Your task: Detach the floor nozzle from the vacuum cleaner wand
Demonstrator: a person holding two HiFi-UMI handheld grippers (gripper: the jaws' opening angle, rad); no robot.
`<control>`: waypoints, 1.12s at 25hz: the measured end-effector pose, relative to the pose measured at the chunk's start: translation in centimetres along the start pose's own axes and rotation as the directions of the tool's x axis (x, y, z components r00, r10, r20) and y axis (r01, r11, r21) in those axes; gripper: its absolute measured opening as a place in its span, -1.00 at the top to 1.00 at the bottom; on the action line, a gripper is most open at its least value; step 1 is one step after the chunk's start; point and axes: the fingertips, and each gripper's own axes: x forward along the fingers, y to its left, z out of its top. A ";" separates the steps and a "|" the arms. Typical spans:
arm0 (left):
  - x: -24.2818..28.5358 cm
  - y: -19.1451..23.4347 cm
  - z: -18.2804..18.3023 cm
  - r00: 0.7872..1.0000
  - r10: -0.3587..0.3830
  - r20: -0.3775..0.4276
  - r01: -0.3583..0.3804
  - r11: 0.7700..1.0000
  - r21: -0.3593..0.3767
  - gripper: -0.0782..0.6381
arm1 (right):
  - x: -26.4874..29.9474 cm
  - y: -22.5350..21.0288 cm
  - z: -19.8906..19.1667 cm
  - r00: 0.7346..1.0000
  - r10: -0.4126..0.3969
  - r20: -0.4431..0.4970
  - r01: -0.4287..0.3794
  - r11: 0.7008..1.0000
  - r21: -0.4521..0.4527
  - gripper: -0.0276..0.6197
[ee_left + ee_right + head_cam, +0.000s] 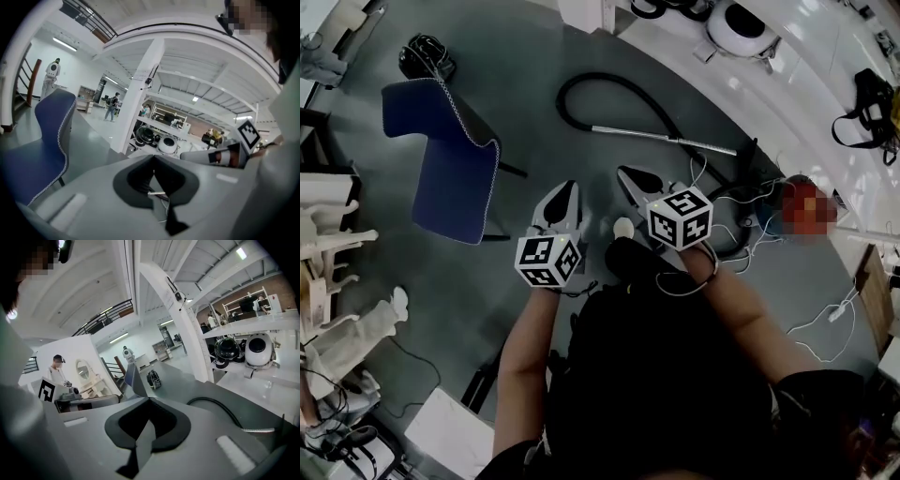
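Left hand-held gripper (569,190) and right hand-held gripper (628,175) are both closed and empty.
Loose cables (724,228) beside the wand (666,137) could snag a foot or a jaw during the approach.

No lettering, brand name or number can be read in any of the three views. The only printed marks are coded black-and-white square patterns. At lower centre of the head view they cover the white marker cube (548,260) on the left gripper (566,190) and the matching cube (680,217) on the right gripper (634,178). One patterned face of the matching cube (248,132) shows at the right edge of the left gripper view. One face of the white marker cube (46,391) shows at the lower left of the right gripper view. The patterns carry no letters or digits.
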 end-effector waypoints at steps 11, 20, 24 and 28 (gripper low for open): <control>7.0 1.3 0.9 0.982 -0.162 -0.098 0.161 0.987 -0.025 0.76 | 4.0 -4.5 2.7 0.999 -0.029 0.016 0.029 0.999 0.029 0.92; 12.7 4.0 -1.6 0.967 -0.133 -0.216 0.140 0.990 0.018 0.76 | 7.2 -9.1 1.5 0.993 -0.115 -0.016 0.116 0.990 0.085 0.92; 15.9 6.3 -2.1 0.964 -0.119 -0.237 0.139 0.988 0.069 0.76 | 9.9 -11.3 0.9 0.989 -0.147 -0.030 0.149 0.984 0.100 0.92; 19.2 8.6 -4.0 0.955 -0.130 -0.268 0.164 0.980 0.110 0.76 | 12.8 -14.0 -0.3 0.983 -0.183 -0.030 0.185 0.974 0.131 0.92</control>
